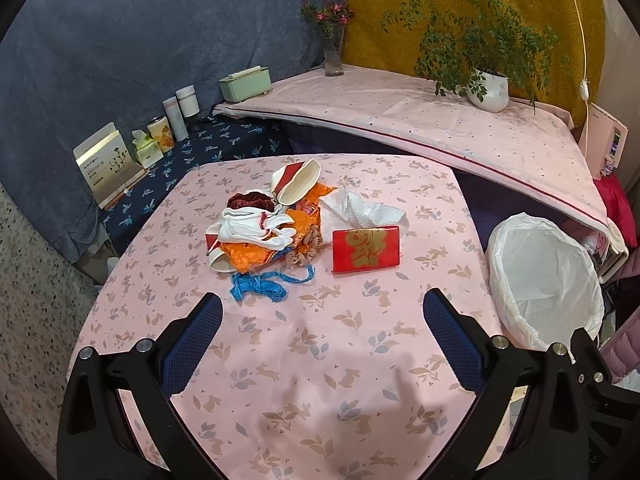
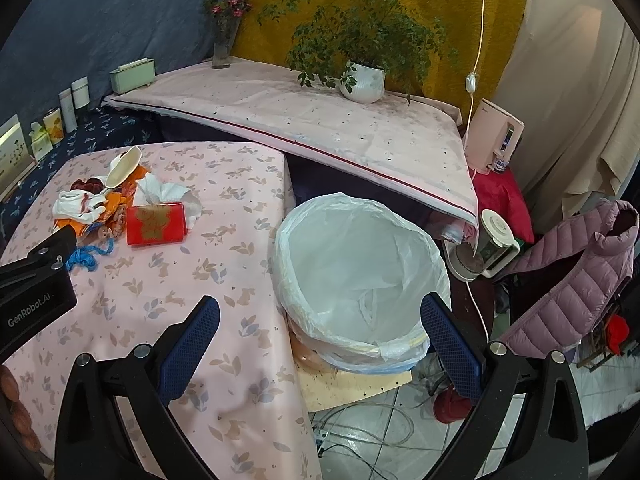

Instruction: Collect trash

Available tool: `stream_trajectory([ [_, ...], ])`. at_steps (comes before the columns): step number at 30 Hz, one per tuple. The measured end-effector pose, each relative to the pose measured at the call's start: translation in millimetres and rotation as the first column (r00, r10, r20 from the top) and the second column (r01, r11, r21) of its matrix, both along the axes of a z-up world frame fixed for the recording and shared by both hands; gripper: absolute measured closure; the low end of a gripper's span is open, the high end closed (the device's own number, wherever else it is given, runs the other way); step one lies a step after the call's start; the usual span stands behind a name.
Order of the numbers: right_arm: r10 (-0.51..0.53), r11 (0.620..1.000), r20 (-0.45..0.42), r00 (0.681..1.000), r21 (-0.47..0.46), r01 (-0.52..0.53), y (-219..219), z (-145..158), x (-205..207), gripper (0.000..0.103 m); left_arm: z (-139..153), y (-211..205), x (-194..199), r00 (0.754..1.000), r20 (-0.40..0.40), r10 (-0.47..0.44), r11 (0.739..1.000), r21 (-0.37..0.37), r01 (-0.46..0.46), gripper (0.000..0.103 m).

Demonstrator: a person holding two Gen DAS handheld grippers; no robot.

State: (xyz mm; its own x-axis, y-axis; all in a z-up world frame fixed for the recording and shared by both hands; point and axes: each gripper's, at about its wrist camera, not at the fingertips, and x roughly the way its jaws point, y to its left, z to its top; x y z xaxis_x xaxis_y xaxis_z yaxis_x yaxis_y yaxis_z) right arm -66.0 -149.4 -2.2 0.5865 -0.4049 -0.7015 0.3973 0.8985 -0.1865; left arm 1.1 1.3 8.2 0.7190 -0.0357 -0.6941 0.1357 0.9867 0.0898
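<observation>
Clearly the left gripper (image 1: 322, 316) hangs wide open and empty, with the trash pile (image 1: 272, 224) on the table (image 1: 320, 380) ahead of it, so it can reach in; the right gripper (image 2: 320, 320), open too, waits above the lined bin (image 2: 360, 264), which stands beside the table for easy dropping

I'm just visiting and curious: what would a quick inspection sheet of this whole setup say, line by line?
Surface: table under a pink rabbit-print cloth, bare near the grippers.
Job's things: trash pile at the far end, with tissue, red envelope and blue string; bin with a white liner beside the table, seemingly empty.
Clutter: boxes and cans on the blue bench.
Grippers: left gripper and right gripper both open, holding nothing.
Cables: white cord down the wall; wires on the floor.
Surroundings: potted plant, flower vase, pink jacket.
</observation>
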Motion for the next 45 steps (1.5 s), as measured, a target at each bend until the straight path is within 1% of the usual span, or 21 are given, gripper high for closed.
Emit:
stream_trajectory([
  [3,-0.005,1.0,0.006,1.0,-0.008,0.005,1,1,1,0.007,0,1,3,1.0,-0.002,-0.022,1.0,-0.017,0.022,0.007],
  [9,-0.018,1.0,0.028,0.999,-0.015,0.018,4,4,7,0.007,-3,9,12,0.999,0.002,-0.035,0.999,-0.041,0.035,0.007],
  [15,-0.014,1.0,0.059,0.998,-0.021,0.015,11,5,21,0.007,-16,29,31,0.999,-0.033,-0.036,0.998,-0.049,0.035,0.007],
  [19,0.006,1.0,0.086,0.996,0.002,-0.007,18,2,34,0.007,-33,52,49,0.997,-0.073,-0.004,0.998,-0.063,-0.001,0.007],
  [22,0.026,0.999,0.09,0.996,0.017,-0.028,26,-5,48,0.007,-47,71,64,0.996,-0.087,0.024,0.997,-0.075,-0.03,0.007],
  [24,0.04,0.999,0.084,0.996,0.023,-0.042,34,-11,60,0.007,-58,84,73,0.995,-0.096,0.032,0.996,-0.078,-0.039,0.007],
  [30,0.084,0.995,0.08,0.993,0.052,-0.088,57,-28,91,0.007,-89,117,98,0.988,-0.147,0.042,0.991,-0.123,-0.06,0.007],
  [32,0.099,0.993,0.08,0.992,0.049,-0.103,65,-34,101,0.007,-99,123,106,0.985,-0.168,0.041,0.987,-0.145,-0.066,0.007],
  [38,0.127,0.989,0.062,0.99,0.063,-0.131,80,-51,131,0.007,-126,129,132,0.974,-0.219,0.05,0.985,-0.153,-0.085,0.007],
  [40,0.131,0.988,0.054,0.99,0.07,-0.134,83,-57,139,0.007,-135,130,139,0.968,-0.246,0.051,0.982,-0.163,-0.094,0.011],
  [42,0.137,0.986,0.049,0.989,0.088,-0.141,85,-63,147,0.007,-141,129,144,0.961,-0.273,0.046,0.98,-0.172,-0.096,0.018],
  [44,0.138,0.984,0.044,0.989,0.105,-0.142,84,-69,156,0.007,-145,128,146,0.957,-0.286,0.043,0.978,-0.185,-0.099,0.022],
  [45,0.139,0.983,0.041,0.989,0.115,-0.143,84,-73,160,0.007,-146,128,146,0.957,-0.287,0.042,0.974,-0.2,-0.103,0.028],
])
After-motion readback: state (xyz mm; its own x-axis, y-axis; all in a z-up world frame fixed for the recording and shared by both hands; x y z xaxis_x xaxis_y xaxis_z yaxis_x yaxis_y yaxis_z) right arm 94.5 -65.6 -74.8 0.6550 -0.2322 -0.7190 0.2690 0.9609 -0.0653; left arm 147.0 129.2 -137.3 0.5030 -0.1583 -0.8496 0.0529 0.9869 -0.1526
